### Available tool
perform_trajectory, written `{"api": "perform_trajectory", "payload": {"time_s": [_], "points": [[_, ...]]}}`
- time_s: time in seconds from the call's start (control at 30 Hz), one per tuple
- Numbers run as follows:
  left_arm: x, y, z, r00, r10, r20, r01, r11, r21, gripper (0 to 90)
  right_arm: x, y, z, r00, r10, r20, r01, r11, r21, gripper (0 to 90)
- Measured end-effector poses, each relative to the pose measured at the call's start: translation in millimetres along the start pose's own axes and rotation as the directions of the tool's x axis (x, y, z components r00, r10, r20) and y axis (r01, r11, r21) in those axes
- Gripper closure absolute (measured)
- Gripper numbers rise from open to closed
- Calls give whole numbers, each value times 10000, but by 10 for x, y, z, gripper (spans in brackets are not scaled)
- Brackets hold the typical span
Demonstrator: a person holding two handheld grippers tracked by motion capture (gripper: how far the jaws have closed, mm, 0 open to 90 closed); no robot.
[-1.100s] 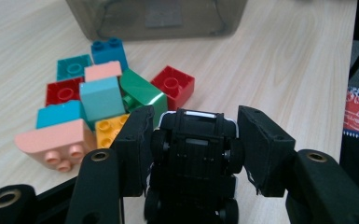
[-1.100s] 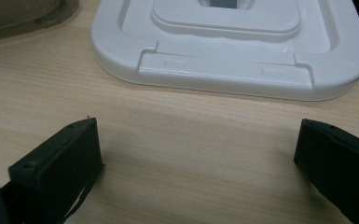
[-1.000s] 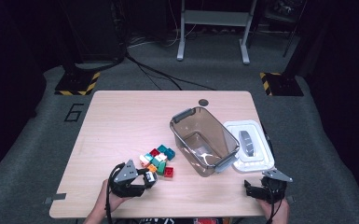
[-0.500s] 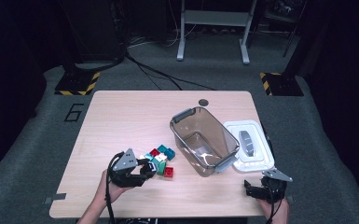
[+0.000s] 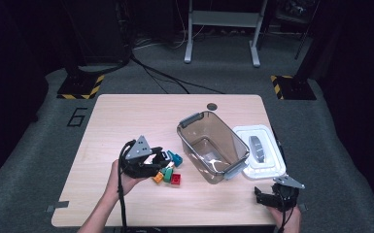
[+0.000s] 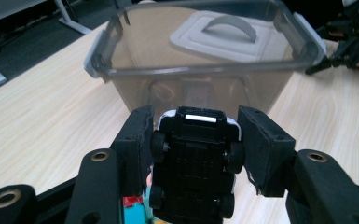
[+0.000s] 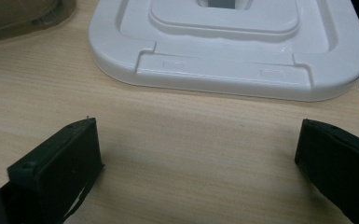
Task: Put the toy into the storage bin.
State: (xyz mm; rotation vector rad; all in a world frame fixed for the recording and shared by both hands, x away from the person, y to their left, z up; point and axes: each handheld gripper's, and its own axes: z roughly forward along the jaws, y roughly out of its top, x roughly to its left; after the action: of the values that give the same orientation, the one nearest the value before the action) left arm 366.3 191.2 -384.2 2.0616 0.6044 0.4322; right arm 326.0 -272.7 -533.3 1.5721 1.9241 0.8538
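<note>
change: my left claw lifted off the blocks, clamping toy car
next: probably into bin
right claw: agape, idle

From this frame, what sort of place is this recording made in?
Likely a lab or studio set up for recording: a lone wooden table on grey carpet amid dark surroundings, hazard-striped stand bases, loose floor cables, and a "6" marked on the floor.

Dim surroundings — soft, slightly blurred.
</note>
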Motion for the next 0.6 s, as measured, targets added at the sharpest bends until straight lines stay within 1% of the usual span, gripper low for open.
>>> {"api": "perform_trajectory", "payload": {"time_s": [0.07,0.1,0.13,0.17,0.2,0.23,0.27,0.3,0.43,0.47,0.53,0.6], "points": [[18,70,8,10000,24,9,-24,10000,-39,480,0,0,0,10000,2,3,-2,10000,0,0],[26,104,19,10000,-25,38,25,10000,-61,479,0,1,1,10000,11,13,-11,10000,19,0],[41,171,47,10000,41,-22,-42,9998,-174,480,0,1,1,10000,29,18,-29,10000,9,0],[50,206,62,10000,70,57,-69,9998,-160,480,0,2,1,10000,33,14,-33,10000,13,0],[50,234,86,10000,18,34,-17,9996,-278,480,0,1,1,10000,32,12,-32,10000,8,0],[50,234,86,10000,18,34,-17,9996,-278,480,0,1,1,10000,31,14,-31,10000,11,0],[65,293,127,9999,55,104,-51,9995,-304,480,0,2,1,10000,34,12,-34,10000,15,0],[65,293,127,9999,55,104,-51,9995,-304,480,0,2,1,10000,34,12,-34,10000,15,0],[63,403,230,9998,67,198,-59,9992,-385,480,-1,2,1,10000,34,12,-34,10000,12,0],[58,446,260,9996,171,231,-163,9993,-340,480,0,2,2,10000,48,19,-48,10000,10,0],[39,514,308,9994,252,247,-243,9990,-369,479,-1,2,1,10000,34,10,-34,10000,16,0],[21,587,350,9986,379,356,-368,9988,-319,480,-1,2,1,10000,37,13,-37,10000,13,0]]}}
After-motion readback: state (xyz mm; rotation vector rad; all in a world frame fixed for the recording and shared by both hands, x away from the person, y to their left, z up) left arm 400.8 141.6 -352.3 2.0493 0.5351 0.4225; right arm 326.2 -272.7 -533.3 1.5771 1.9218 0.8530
